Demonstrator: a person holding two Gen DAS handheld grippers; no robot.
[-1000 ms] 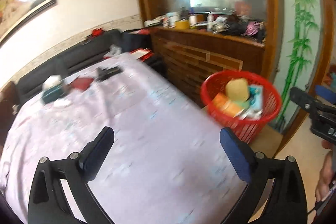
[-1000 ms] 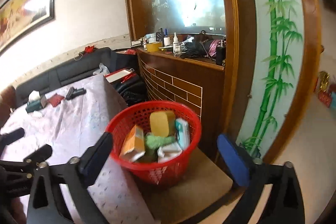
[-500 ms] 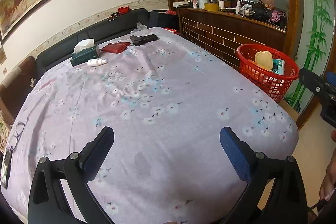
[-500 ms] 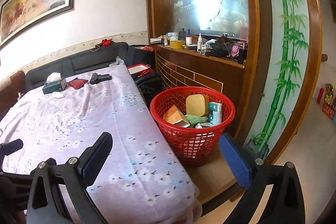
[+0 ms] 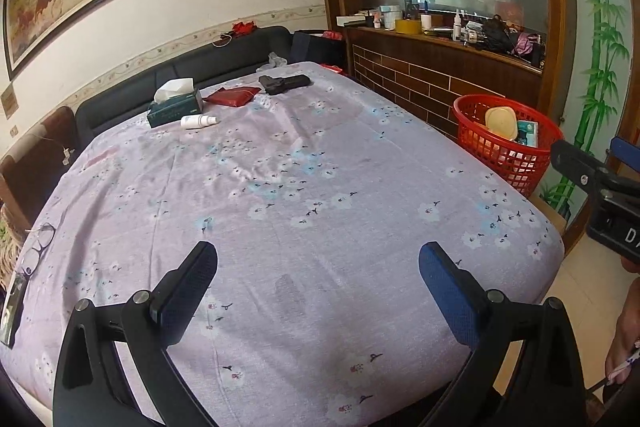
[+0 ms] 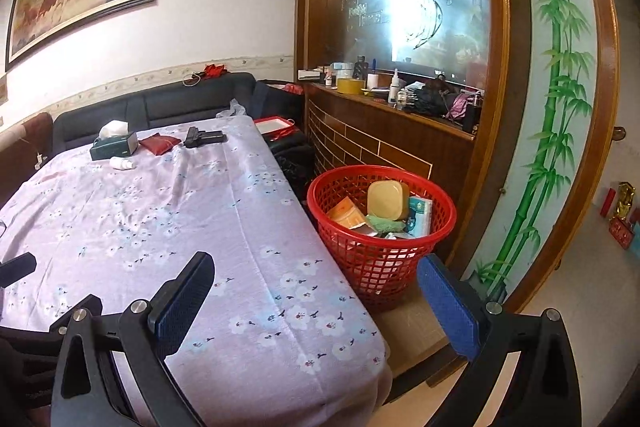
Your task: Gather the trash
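A red mesh basket [image 6: 384, 239] [image 5: 506, 141] stands on a low wooden step beside the table, holding a yellow box, an orange packet, a teal packet and other trash. My right gripper [image 6: 316, 299] is open and empty, hovering near the table's corner, short of the basket. My left gripper [image 5: 318, 287] is open and empty above the near part of the lilac flowered tablecloth [image 5: 280, 195]. At the far end of the table lie a white bottle [image 5: 199, 121], a tissue box [image 5: 175, 105], a red pouch [image 5: 234, 95] and a black object [image 5: 283, 83].
A dark sofa [image 6: 152, 107] runs along the far wall. A wooden counter [image 6: 392, 131] crowded with bottles stands behind the basket. Glasses [image 5: 36, 247] lie at the table's left edge. A bamboo-painted panel [image 6: 552, 107] is at right. The right gripper's body [image 5: 600, 195] shows in the left wrist view.
Both grippers have pulled back from the basket and the table's far end; the basket looks smaller and more of the tablecloth shows. Both stay open and empty.
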